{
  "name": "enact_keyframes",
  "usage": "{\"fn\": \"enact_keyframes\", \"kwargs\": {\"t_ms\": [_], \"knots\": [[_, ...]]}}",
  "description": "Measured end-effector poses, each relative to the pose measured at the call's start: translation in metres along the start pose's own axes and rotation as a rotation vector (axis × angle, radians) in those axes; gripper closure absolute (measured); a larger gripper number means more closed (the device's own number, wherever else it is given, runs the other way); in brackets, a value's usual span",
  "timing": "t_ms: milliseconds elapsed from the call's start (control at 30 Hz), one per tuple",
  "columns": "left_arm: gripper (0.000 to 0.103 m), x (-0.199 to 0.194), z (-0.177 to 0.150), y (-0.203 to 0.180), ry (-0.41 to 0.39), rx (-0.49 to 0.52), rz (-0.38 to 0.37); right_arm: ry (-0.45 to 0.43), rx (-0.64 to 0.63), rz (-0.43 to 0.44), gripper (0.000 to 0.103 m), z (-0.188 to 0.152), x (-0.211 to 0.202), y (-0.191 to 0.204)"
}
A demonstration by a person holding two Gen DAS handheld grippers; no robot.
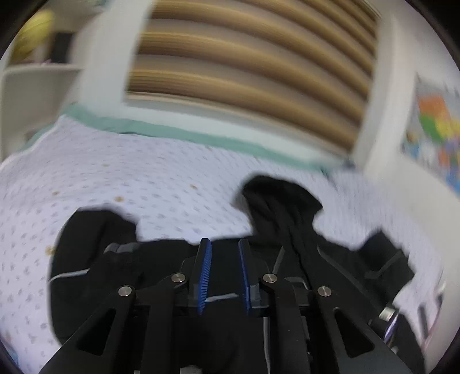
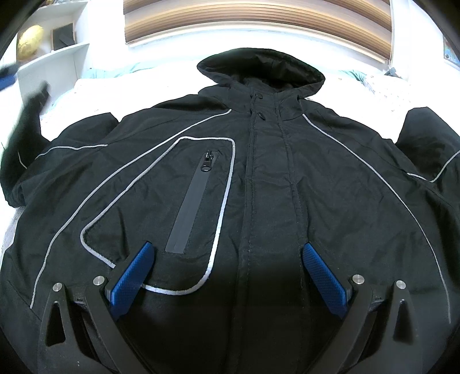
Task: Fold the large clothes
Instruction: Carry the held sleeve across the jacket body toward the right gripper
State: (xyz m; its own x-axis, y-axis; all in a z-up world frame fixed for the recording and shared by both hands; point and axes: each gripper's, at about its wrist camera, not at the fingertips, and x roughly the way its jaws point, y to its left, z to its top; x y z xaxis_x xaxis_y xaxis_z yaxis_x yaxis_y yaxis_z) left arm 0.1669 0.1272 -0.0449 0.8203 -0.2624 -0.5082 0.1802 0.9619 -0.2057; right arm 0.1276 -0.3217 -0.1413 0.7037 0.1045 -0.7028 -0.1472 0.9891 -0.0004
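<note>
A black hooded jacket (image 2: 258, 178) with grey piping and a zipped chest pocket (image 2: 198, 195) lies front up, spread flat on a bed. My right gripper (image 2: 227, 253) is wide open just above its lower front, blue pads either side of the front placket. In the blurred left wrist view the jacket (image 1: 273, 218) lies below my left gripper (image 1: 222, 244); its blue pads stand a narrow gap apart with nothing visibly between them. A dark blurred shape at the left edge of the right wrist view (image 2: 26, 120) looks like the left gripper.
The bed has a white sheet with small dots (image 1: 129, 172) and a teal edge (image 1: 172, 129). Behind it is a wood-slat headboard (image 2: 258, 26). White shelves with a yellow globe (image 2: 30, 40) stand at the left. A colourful poster (image 1: 434, 129) hangs on the right.
</note>
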Motion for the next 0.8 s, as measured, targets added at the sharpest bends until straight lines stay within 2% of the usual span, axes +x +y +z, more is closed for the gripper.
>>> {"fn": "enact_keyframes", "kwargs": {"t_ms": [67, 100, 167, 233, 267, 300, 367, 433, 567, 633, 667, 700, 767, 800], "knots": [[0.084, 0.016, -0.007, -0.017, 0.035, 0.052, 0.059, -0.001, 0.003, 0.003, 0.000, 0.000, 0.000, -0.001], [0.082, 0.017, -0.012, -0.017, 0.040, 0.046, 0.074, -0.001, 0.005, 0.005, 0.000, 0.000, 0.000, -0.001], [0.070, 0.011, -0.019, -0.002, 0.043, 0.022, 0.135, 0.001, 0.005, 0.005, 0.000, 0.000, 0.000, 0.000], [0.023, -0.005, -0.025, 0.027, 0.022, -0.004, 0.243, -0.001, 0.007, 0.009, 0.000, 0.000, 0.000, 0.000], [0.021, -0.017, -0.028, 0.048, -0.011, -0.028, 0.304, -0.002, 0.010, 0.013, 0.000, 0.000, 0.000, -0.001], [0.021, -0.025, -0.030, 0.059, -0.026, -0.038, 0.332, -0.004, 0.012, 0.017, 0.000, 0.000, 0.000, -0.001], [0.021, -0.032, -0.033, 0.083, -0.009, -0.037, 0.365, -0.006, 0.018, 0.024, 0.000, 0.000, 0.000, -0.002], [0.021, -0.024, -0.036, 0.100, 0.056, -0.029, 0.338, -0.007, 0.021, 0.026, 0.000, 0.000, 0.001, -0.002], [0.021, 0.011, -0.046, 0.092, 0.132, 0.056, 0.309, -0.005, 0.020, 0.025, 0.000, 0.000, 0.001, -0.002], [0.021, 0.041, -0.056, 0.090, 0.205, 0.093, 0.327, -0.005, 0.020, 0.026, 0.000, 0.000, 0.001, -0.002], [0.021, 0.057, -0.058, 0.093, 0.254, 0.114, 0.359, -0.005, 0.021, 0.027, 0.000, 0.000, 0.001, -0.002], [0.021, 0.077, -0.062, 0.098, 0.302, 0.140, 0.430, -0.005, 0.020, 0.026, 0.000, 0.000, 0.001, -0.002], [0.023, 0.099, -0.071, 0.107, 0.337, 0.179, 0.572, -0.005, 0.020, 0.026, 0.000, 0.000, 0.000, -0.002], [0.038, 0.105, -0.072, 0.110, 0.328, 0.195, 0.608, -0.006, 0.021, 0.026, 0.000, 0.000, 0.000, -0.002]]}}
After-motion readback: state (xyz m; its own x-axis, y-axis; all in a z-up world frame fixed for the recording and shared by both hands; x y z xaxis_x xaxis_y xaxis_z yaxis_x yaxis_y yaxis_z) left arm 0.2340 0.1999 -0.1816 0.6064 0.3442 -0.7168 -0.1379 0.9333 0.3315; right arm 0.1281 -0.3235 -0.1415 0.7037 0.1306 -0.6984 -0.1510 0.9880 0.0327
